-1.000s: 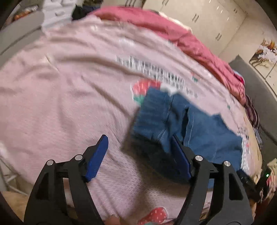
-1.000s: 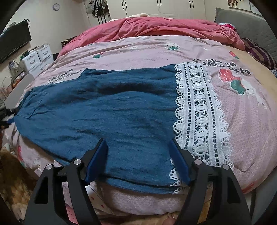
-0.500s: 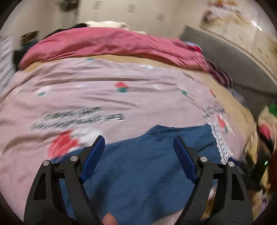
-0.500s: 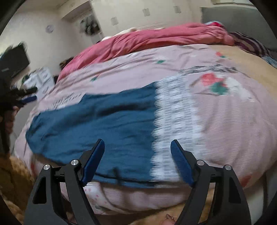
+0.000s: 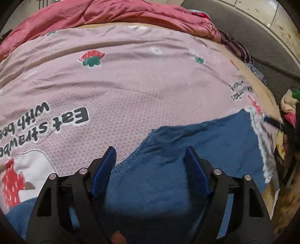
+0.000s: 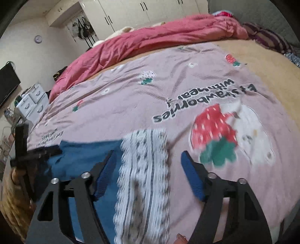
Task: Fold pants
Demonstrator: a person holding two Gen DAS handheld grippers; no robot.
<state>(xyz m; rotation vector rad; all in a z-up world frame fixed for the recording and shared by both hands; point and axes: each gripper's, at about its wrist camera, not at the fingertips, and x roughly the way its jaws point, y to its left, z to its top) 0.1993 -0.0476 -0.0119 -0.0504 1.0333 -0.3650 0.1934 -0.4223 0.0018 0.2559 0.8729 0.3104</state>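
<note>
Blue pants (image 5: 196, 150) with a white lace hem (image 5: 262, 142) lie flat on the pink bedspread near the bed's front edge. My left gripper (image 5: 150, 159) is open and empty, hovering over the waist end of the pants. My right gripper (image 6: 148, 165) is open and empty over the lace hem (image 6: 144, 169), with the blue cloth (image 6: 82, 155) to its left. The left gripper (image 6: 33, 152) also shows at the left of the right wrist view.
The pink strawberry bedspread (image 5: 131, 84) covers the bed. A red quilt (image 6: 159, 37) is heaped along the far side. A grey headboard (image 5: 253, 37) is at the right; white drawers (image 6: 31, 101) and a wardrobe (image 6: 140, 11) stand beyond the bed.
Both grippers swung across the bed: the left one from beside the bunched waist to over the flattened pants, the right one rightwards from the blue cloth to over the lace hem. Both stayed open.
</note>
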